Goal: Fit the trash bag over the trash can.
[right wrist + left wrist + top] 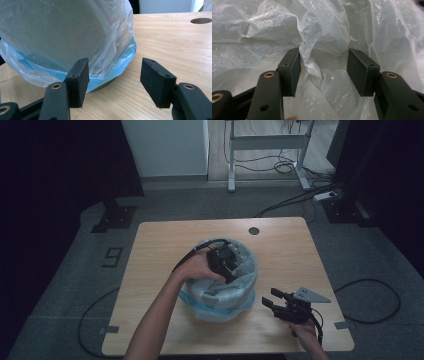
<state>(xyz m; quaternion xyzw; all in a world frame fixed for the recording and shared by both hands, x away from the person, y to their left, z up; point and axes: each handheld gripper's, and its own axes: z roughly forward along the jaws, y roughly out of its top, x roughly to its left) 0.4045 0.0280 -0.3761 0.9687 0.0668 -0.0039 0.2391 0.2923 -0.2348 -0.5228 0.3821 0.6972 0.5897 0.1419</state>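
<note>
- Jaws of the left gripper (324, 72) stand apart inside the bin, a fold of the white plastic liner (312, 60) between them, not yet pinched.
- Right gripper (113, 80) waits released beside the bin (220, 307), which sits mid-table (150, 250), clasping nothing.
- Liner already drapes over the rim, its blue edge (125, 56) hanging low outside; tucking it into the bin looks unfinished.
- No brand or label is readable; a "9" (113, 256) marks the floor.

Crumpled plastic liner (317, 37) between parted claw (323, 72)

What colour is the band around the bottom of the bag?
Light blue band, clearest in the right gripper view.
</note>
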